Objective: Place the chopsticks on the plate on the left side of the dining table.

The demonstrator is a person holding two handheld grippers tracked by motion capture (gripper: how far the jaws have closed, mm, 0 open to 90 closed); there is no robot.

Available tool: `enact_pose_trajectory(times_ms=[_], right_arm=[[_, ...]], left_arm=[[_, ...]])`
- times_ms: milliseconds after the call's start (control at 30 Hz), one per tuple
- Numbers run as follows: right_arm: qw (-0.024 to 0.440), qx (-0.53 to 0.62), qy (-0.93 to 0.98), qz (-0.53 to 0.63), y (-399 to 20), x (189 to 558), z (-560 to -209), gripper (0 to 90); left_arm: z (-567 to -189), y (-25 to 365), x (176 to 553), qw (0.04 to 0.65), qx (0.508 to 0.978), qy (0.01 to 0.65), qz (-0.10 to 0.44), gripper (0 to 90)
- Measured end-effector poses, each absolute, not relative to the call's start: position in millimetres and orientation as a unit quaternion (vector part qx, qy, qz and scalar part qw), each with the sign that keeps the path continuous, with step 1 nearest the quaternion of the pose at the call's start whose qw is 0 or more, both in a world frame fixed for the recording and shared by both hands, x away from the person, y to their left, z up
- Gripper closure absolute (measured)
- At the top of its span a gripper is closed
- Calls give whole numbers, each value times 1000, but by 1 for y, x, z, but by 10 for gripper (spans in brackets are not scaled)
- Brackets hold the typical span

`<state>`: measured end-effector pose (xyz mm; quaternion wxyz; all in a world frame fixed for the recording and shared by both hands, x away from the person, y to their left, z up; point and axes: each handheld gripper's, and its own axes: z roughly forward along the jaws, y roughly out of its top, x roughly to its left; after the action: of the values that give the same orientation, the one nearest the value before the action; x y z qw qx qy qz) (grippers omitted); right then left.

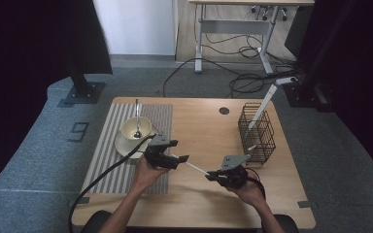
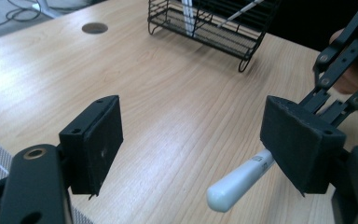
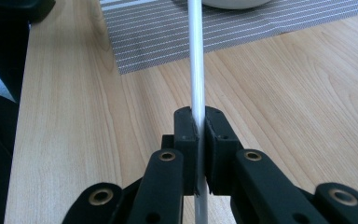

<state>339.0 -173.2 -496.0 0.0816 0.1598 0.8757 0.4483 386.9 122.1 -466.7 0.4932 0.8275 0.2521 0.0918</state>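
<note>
Table point(image 1: 199, 131): pale wood with a fine straight grain, smooth, satin sheen.
Placemat point(image 1: 121, 160): woven cloth or mesh look, grey and white stripes, matt and finely ribbed.
Rod point(image 3: 196, 60): white plastic by the look of it, smooth, slightly glossy, with a rounded end.
Basket point(image 1: 257, 132): thin black wire, metal with a coated, faintly shiny finish.
Cup point(image 1: 136, 128) and saucer point(image 1: 122, 145): cream ceramic, glazed and smooth.
Spoon point(image 1: 137, 116): bright polished metal.
Left gripper point(image 2: 193, 144) pads point(image 2: 103, 140): black, matt, rubbery and slightly grainy.
Right gripper point(image 3: 198, 135) links: black matt plastic with brassy metal eyelets.
Floor point(image 1: 29, 165): grey carpet, rough and dull.
</note>
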Motion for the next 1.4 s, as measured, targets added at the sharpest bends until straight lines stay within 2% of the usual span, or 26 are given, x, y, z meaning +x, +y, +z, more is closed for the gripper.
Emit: enact_pose_trajectory(times_ms=[433, 633, 800, 867, 1000, 1067, 1400], right_arm=[[76, 151, 884, 435, -171, 340, -494, 846], [64, 147, 895, 415, -174, 347, -493, 847], [48, 122, 913, 386, -173, 355, -493, 846], [43, 117, 916, 380, -173, 357, -493, 846], [32, 102, 922, 372, -172, 361, -489, 846], [27, 94, 925, 367, -171, 362, -488, 847], [2, 50, 938, 344, -162, 362, -484, 846]], left_arm=[[-477, 129, 387, 491, 827, 262, 84, 215], [-473, 132, 387, 499, 830, 246, 44, 169], [-479, 125, 380, 474, 854, 214, 25, 147], [-483, 122, 376, 458, 865, 202, 30, 172], [-488, 117, 370, 432, 886, 166, 35, 294], [-489, 115, 368, 422, 893, 152, 37, 316], [-493, 104, 358, 390, 914, 97, 49, 521]])
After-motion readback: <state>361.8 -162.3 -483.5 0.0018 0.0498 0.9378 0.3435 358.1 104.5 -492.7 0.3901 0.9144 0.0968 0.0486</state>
